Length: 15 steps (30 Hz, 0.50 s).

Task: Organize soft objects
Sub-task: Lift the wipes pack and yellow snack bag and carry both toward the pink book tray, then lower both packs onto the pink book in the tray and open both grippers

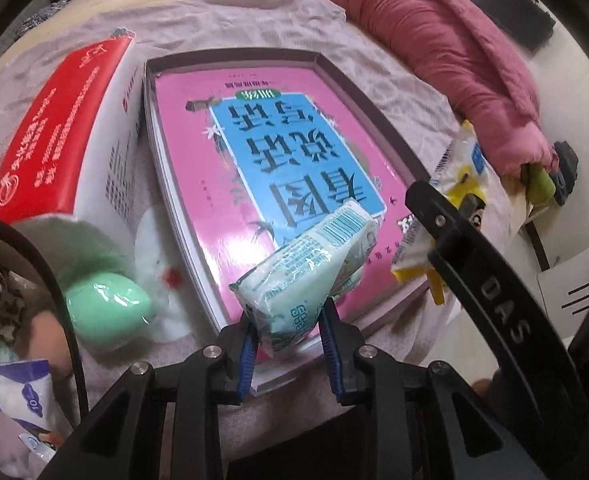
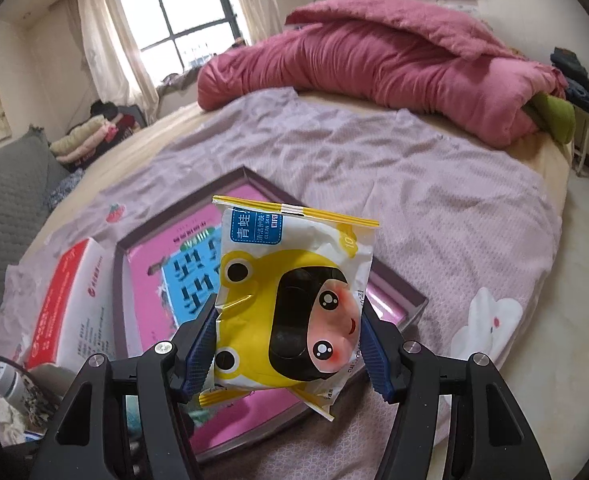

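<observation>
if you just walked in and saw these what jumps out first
Each pair of tongs is shut on a soft packet above the bed: the right tongs hold a yellow frog-cartoon wet wipes pack, the left tongs a pale green tissue pack. Under both lies a shallow dark box filled by a bright pink and blue book, with a rumpled pink quilt bunched at the bed's far edge.
</observation>
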Motion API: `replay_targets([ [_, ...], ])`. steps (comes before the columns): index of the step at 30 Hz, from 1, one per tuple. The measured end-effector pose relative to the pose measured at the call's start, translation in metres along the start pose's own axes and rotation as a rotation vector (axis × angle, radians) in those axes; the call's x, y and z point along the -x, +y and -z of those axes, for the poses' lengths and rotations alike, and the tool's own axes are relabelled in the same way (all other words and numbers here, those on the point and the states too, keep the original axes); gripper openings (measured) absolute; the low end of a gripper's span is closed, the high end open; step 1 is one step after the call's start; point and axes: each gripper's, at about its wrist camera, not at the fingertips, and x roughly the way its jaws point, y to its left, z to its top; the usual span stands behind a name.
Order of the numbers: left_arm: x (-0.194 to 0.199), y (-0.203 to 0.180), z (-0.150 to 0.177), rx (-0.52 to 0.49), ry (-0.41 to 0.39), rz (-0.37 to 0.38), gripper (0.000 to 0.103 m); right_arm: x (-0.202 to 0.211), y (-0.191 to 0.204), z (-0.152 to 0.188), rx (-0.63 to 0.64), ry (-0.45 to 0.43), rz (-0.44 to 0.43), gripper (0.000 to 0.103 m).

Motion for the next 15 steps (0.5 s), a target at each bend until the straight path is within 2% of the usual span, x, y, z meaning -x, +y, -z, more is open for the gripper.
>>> replay_targets([
  [15,-0.004,-0.005,0.009,-0.032,0.046,0.004,0.031,-0.042,0.004,-0.003,0.025,0.123,0.070,0.065],
])
